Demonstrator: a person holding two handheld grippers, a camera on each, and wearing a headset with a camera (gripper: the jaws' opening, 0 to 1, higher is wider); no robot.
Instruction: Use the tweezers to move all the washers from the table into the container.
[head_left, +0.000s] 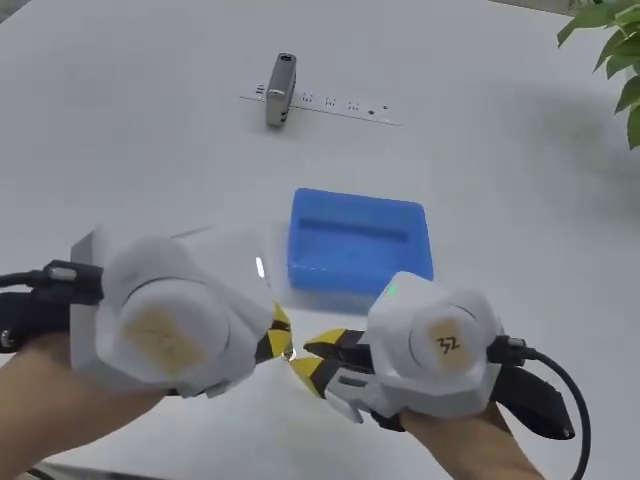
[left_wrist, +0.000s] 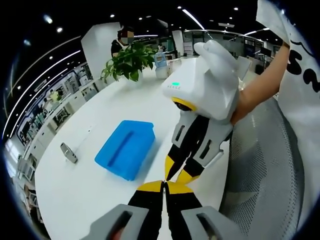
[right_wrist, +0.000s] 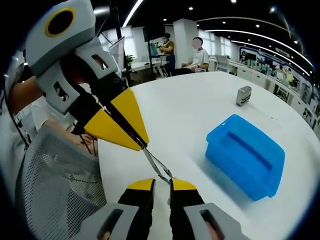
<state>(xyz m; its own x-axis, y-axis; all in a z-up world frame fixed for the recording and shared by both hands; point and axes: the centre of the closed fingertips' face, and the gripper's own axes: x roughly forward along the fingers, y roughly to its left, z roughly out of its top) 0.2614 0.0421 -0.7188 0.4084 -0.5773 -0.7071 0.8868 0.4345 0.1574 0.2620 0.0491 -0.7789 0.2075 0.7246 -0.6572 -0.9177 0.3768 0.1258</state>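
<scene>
My left gripper (head_left: 283, 335) and right gripper (head_left: 312, 360) meet tip to tip near the table's front edge, just in front of the blue container (head_left: 360, 245). In the right gripper view, the left gripper (right_wrist: 142, 145) has its yellow jaws shut on thin metal tweezers (right_wrist: 157, 164). The free end of the tweezers reaches down between the tips of my right gripper (right_wrist: 161, 184), whose jaws stand a narrow gap apart. The left gripper view shows its own jaws (left_wrist: 164, 187) pressed together, with the right gripper (left_wrist: 177, 171) just above them. The container (left_wrist: 125, 147) (right_wrist: 247, 155) lies beyond.
A power strip with a grey adapter (head_left: 281, 90) lies at the far side of the white table (head_left: 150, 150). A plant (head_left: 610, 50) stands at the far right corner. A mesh chair (left_wrist: 270, 165) is close behind the grippers. People sit in the background.
</scene>
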